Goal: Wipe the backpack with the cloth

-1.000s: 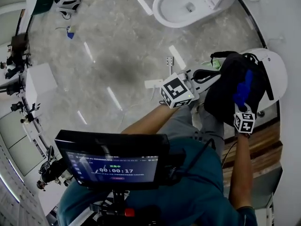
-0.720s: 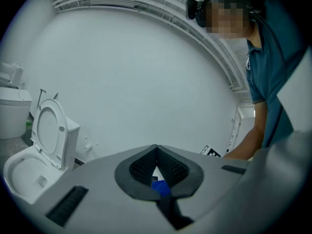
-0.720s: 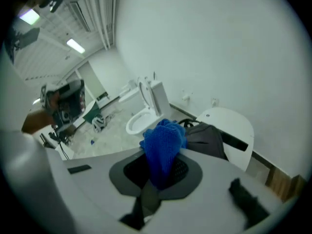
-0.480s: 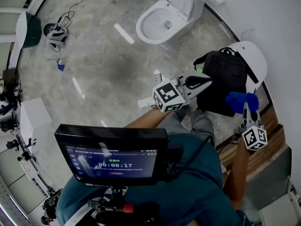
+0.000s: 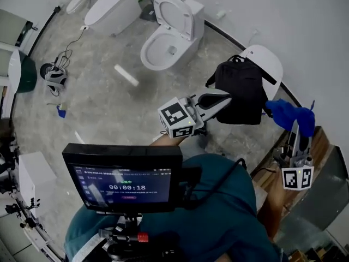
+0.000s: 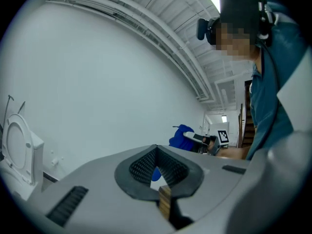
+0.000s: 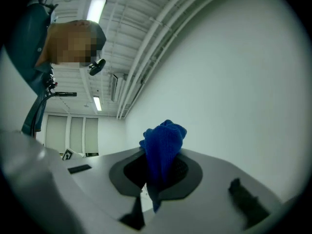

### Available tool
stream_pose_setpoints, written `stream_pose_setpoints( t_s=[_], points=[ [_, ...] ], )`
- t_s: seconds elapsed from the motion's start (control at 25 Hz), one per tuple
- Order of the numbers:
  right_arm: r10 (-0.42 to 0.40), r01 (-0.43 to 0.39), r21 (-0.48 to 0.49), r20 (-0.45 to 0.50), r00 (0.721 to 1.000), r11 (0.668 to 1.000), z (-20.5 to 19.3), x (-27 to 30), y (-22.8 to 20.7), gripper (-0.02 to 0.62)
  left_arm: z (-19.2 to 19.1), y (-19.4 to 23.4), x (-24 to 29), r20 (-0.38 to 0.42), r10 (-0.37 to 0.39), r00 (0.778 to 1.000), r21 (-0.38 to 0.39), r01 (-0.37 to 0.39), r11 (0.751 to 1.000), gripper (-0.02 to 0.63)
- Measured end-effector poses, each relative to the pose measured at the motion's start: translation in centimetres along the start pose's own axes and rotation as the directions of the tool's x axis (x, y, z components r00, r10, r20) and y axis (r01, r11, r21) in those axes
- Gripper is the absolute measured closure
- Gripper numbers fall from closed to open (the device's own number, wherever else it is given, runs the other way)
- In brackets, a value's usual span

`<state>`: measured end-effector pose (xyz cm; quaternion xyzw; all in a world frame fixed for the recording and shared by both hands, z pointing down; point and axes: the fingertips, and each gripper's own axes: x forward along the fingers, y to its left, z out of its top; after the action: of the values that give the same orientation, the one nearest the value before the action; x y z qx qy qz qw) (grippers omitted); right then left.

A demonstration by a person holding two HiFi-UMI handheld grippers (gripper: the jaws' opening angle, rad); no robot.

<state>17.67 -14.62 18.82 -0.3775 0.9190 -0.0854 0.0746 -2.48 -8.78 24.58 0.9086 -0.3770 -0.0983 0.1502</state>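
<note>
Grey marbled floor tiling [image 5: 109, 97] and a plain white wall [image 5: 305, 31] bound the work area. An open white ceramic toilet [image 5: 163, 42] stands at the far side.

The black fabric backpack [image 5: 245, 86] sits upright on a white oval-topped fixture [image 5: 268, 61] against the wall.

The left gripper [image 5: 224, 98] is held level. In the head view its tip overlaps the left edge of the backpack, but contact cannot be confirmed. The left gripper view shows its jaws pressed together with nothing between them and the white wall ahead.

The right gripper [image 5: 297, 130] is to the right of the backpack and clear of it. Its jaws pinch a crumpled blue knitted cloth [image 5: 289, 113], which bunches above the jaw tips. A short tail of cloth hangs below them in the right gripper view. The cloth is just beside the right edge of the backpack in the head view and does not touch it.
</note>
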Motion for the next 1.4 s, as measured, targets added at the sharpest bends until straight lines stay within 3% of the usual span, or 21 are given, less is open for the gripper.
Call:
stream_pose_setpoints(
  t_s=[0.24,0.52,0.6,0.72,0.88,1.12,1.4],
  points=[
    [0.025,-0.011,-0.122,0.116,0.993,0.992,5.2,-10.9,6.1,0.568,-0.2,-10.0,-1.9,0.021,-0.057,0.998,0.04,0.056,0.998,0.601],
    [0.046,-0.029,-0.144,0.117,0.992,0.989,7.4,-29.8,14.7,0.568,-3.5,-28.0,-8.6,0.036,-0.056,0.998,0.087,0.053,0.995,0.601],
    [0.042,-0.025,-0.128,0.129,0.991,0.991,7.6,-33.0,15.9,0.568,-4.5,-31.4,-10.7,0.018,-0.05,0.999,0.102,0.048,0.994,0.601],
    [0.067,-0.054,-0.094,0.132,0.989,0.994,6.3,-32.4,16.4,0.568,-5.5,-31.3,-12.7,-0.02,-0.014,1.0,0.149,0.017,0.989,0.601],
    [0.117,-0.11,-0.063,0.126,0.985,0.992,4.8,-32.1,18.7,0.568,-6.0,-31.9,-16.2,-0.032,0.03,0.999,0.152,-0.025,0.988,0.601],
    [0.116,-0.114,-0.031,0.082,0.99,0.993,3.8,-36.8,28.6,0.568,-5.7,-37.3,-26.8,-0.021,0.068,0.997,0.1,-0.066,0.993,0.601],
    [0.065,-0.057,-0.077,0.111,0.992,0.995,3.7,-39.8,40.7,0.568,-7.0,-40.8,-37.6,-0.003,-0.032,0.999,0.059,0.032,0.998,0.601]
  ],
)
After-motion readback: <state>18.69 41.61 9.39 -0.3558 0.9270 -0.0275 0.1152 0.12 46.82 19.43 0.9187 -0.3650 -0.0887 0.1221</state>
